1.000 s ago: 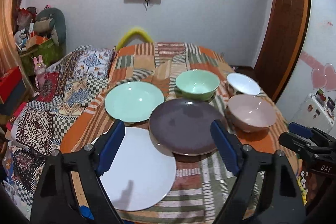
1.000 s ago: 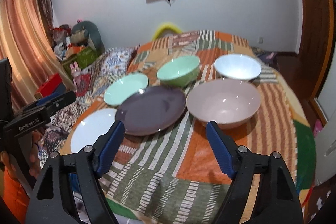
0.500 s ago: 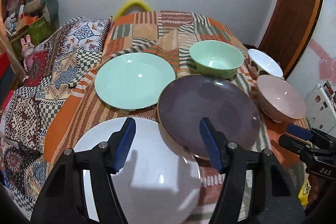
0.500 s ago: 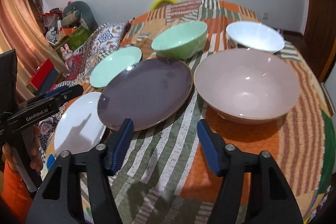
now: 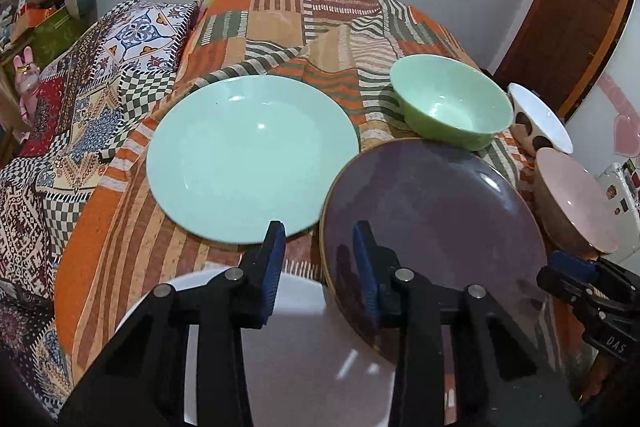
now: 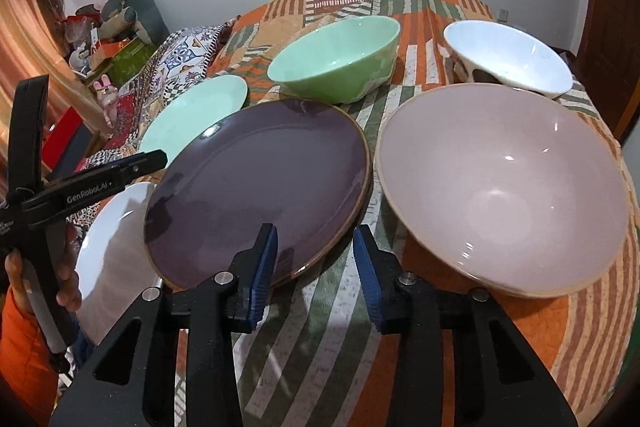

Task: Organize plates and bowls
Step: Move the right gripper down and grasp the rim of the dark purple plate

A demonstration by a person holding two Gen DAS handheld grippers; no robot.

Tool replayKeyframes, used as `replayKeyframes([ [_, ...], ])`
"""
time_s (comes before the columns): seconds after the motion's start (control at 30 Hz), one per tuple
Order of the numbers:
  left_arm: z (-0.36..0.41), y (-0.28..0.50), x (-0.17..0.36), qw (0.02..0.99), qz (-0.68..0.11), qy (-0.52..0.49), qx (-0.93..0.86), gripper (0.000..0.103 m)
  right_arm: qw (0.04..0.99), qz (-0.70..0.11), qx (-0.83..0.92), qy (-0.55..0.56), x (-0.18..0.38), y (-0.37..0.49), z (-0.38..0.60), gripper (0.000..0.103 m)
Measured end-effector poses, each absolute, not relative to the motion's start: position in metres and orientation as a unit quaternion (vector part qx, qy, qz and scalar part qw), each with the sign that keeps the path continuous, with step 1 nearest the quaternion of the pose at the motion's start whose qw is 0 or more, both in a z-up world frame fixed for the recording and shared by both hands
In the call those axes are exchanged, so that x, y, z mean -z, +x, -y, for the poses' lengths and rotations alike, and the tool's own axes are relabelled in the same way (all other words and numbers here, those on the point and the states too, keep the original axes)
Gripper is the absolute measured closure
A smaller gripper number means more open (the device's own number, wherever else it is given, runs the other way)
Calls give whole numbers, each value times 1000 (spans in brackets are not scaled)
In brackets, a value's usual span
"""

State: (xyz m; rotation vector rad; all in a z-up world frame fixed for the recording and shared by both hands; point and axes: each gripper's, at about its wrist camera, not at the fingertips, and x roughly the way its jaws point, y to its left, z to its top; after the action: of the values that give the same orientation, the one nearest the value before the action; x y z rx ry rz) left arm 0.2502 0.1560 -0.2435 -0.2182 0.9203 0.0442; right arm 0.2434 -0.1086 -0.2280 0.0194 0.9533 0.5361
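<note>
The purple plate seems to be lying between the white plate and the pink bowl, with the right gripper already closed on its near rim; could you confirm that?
Not quite. The purple plate does lie between the white plate and the pink bowl, but the right gripper is open, its jaws apart around the plate's near rim without clamping it, as the right wrist view shows.

both grippers lower, closer, fingers [image 5: 276,259] narrowed

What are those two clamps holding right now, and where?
Nothing. The left gripper and right gripper are both open and empty, near the purple plate.
</note>
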Motion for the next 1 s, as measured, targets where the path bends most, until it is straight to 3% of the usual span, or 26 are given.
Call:
replayKeyframes([
  [0.3, -153, 274, 258, 885, -454, -99, -10, 69, 848, -469, -248, 4, 235, 254, 103, 68],
  [0.4, -154, 282, 265, 880, -465, -102, 0, 79, 847, -471, -245, 2, 235, 257, 101, 69],
  [1.0, -152, 273, 264, 870, -476, -126, 20, 83, 846, -477, -238, 9, 233, 258, 102, 75],
])
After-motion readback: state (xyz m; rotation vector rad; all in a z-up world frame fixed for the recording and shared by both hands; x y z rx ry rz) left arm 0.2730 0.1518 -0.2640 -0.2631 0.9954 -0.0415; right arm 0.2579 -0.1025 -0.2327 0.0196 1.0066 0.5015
